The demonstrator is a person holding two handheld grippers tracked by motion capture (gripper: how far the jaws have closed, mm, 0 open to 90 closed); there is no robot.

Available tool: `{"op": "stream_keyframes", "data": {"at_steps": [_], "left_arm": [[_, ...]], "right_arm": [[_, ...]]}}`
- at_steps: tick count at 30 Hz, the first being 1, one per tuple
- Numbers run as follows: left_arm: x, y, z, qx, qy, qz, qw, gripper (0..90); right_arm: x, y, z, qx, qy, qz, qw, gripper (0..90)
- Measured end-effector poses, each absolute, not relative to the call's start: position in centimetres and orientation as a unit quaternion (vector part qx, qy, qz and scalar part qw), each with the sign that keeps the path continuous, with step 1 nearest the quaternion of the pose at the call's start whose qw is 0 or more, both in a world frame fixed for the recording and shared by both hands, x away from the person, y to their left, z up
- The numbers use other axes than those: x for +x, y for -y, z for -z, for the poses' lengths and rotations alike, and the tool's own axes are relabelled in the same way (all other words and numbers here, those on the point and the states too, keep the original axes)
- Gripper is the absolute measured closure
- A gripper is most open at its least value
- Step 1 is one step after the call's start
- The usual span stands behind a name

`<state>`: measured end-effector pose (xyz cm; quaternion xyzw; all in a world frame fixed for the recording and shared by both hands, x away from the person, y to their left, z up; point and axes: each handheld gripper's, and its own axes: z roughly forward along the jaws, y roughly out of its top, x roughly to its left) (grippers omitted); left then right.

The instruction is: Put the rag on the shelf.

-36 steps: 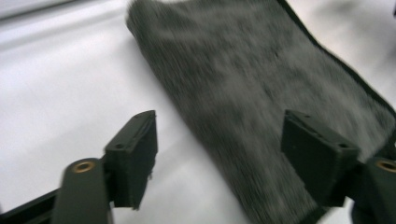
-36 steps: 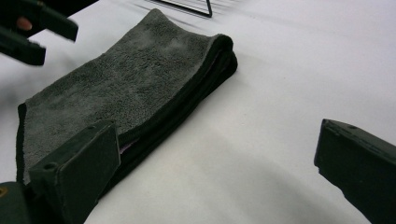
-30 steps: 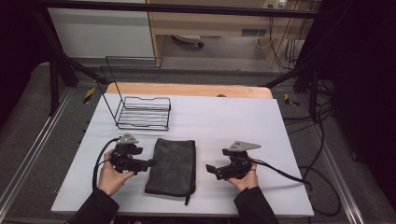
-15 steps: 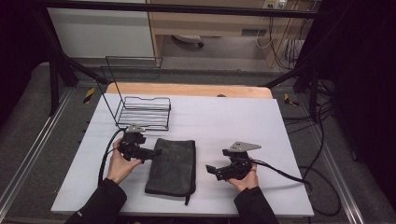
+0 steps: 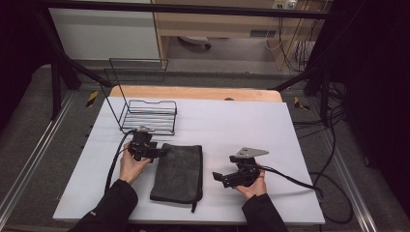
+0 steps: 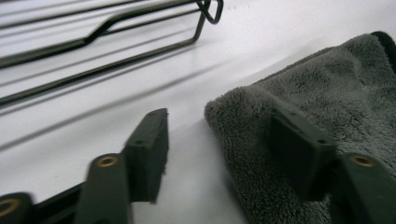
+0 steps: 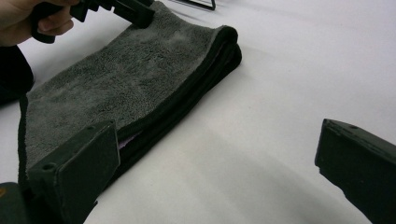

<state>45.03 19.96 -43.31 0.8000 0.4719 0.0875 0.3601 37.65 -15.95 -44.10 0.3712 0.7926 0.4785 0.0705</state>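
Observation:
A folded dark grey towel [image 5: 178, 169] lies flat on the white table [image 5: 241, 125]. My left gripper [image 5: 157, 152] is at the towel's far left corner. In the left gripper view, my left gripper [image 6: 218, 115] straddles the corner of the towel [image 6: 336, 84]: one jaw over the pile, the other on bare table. Its jaws have just been closing, but a gap remains beside the cloth. My right gripper [image 5: 216, 178] rests right of the towel with its jaws wide apart. In its own view, my right gripper [image 7: 218, 129] has bare table between its jaws, the towel [image 7: 116, 79] at its left.
A black wire basket [image 5: 145, 113] stands at the back left of the table, just beyond my left gripper; its lower rails [image 6: 93, 37] show close ahead. Black cables [image 5: 290, 176] trail from both grippers. A wooden strip [image 5: 193, 93] borders the far edge.
My left hand has moved away from me along the towel's left edge to its far corner, and its jaws have narrowed. My right hand has stayed where it was.

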Motion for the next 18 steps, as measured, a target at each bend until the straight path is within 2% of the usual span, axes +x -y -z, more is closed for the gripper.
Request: {"op": "stream_keyframes", "data": {"at_steps": [9, 18], "left_arm": [[45.1, -19.7, 44.3, 0.797, -0.480, -0.057, 0.364, 66.2], [44.9, -19.4, 44.4, 0.801, -0.474, -0.060, 0.362, 72.5]], "right_arm": [[37.9, 15.7, 44.1, 0.382, -0.782, -0.488, 0.066, 3.0], [39.4, 13.8, 43.6, 0.396, -0.780, -0.479, 0.073, 6.4]]}}
